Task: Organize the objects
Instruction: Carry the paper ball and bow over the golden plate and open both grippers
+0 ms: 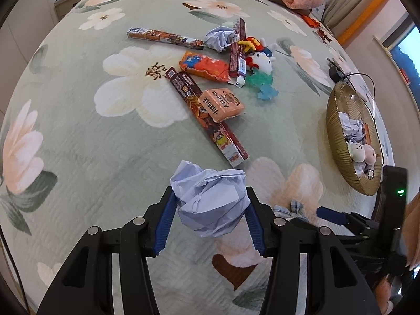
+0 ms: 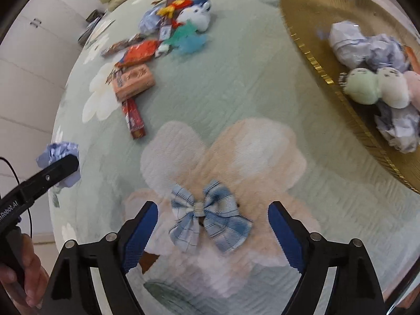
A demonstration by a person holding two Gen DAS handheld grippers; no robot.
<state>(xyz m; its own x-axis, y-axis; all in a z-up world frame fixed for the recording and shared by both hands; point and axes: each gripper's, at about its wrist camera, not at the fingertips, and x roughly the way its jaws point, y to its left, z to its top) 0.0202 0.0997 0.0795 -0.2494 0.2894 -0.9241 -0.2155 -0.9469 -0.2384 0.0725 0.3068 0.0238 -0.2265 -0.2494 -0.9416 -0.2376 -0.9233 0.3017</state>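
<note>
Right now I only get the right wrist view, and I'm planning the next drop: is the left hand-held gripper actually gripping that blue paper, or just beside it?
Observer: Gripping it. The left hand-held gripper has both blue pads pressed into the crumpled blue paper ball.
Operator: Anything beyond the gold bowl that I can't make out?
Observer: Yes. A black charger lies on the bedspread just past the gold bowl, and its cable loops along the bowl's far side.
</note>
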